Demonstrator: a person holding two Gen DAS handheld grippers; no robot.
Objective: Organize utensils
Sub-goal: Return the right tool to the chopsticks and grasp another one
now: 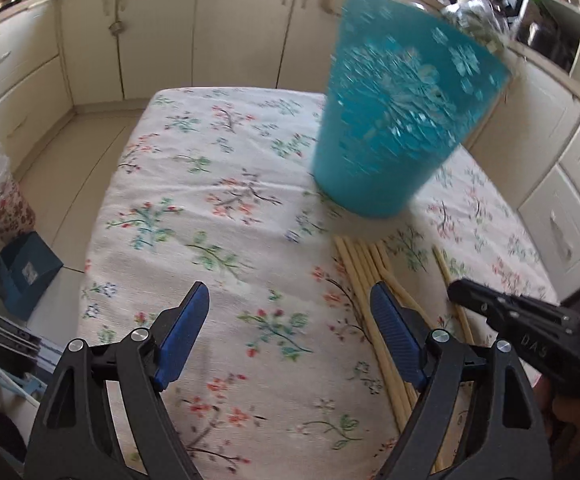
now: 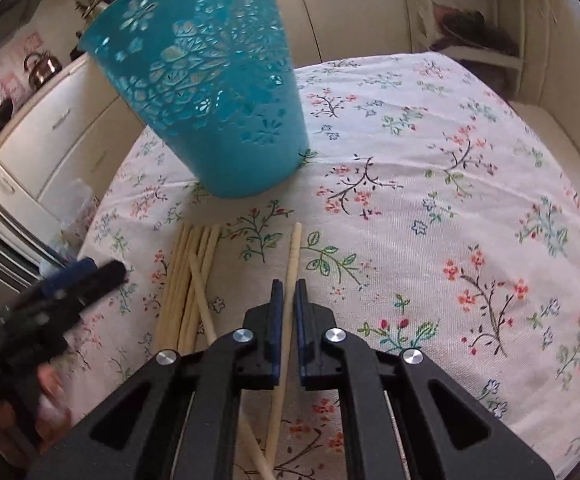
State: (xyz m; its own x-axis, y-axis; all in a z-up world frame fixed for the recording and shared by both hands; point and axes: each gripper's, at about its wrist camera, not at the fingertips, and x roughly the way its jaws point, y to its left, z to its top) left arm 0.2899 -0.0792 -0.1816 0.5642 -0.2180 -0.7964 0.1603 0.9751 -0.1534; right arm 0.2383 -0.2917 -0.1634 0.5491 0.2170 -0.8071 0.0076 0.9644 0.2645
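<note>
A teal perforated holder [image 1: 394, 120] stands upright on the floral tablecloth [image 1: 217, 208]; it also shows in the right wrist view [image 2: 217, 92]. Several pale wooden chopsticks [image 2: 189, 280] lie in a bundle in front of it, also seen in the left wrist view [image 1: 366, 276]. My right gripper [image 2: 288, 292] is shut on a single chopstick [image 2: 293, 256] that lies apart from the bundle, to its right. My left gripper [image 1: 290, 312] is open and empty, just left of the bundle. The right gripper shows at the right edge of the left wrist view [image 1: 462, 292].
Cream kitchen cabinets [image 1: 161, 32] surround the table. A blue box [image 1: 29, 272] and a floral bag [image 1: 1, 200] sit on the floor to the left. A kettle [image 2: 41, 68] stands on the counter at the far left.
</note>
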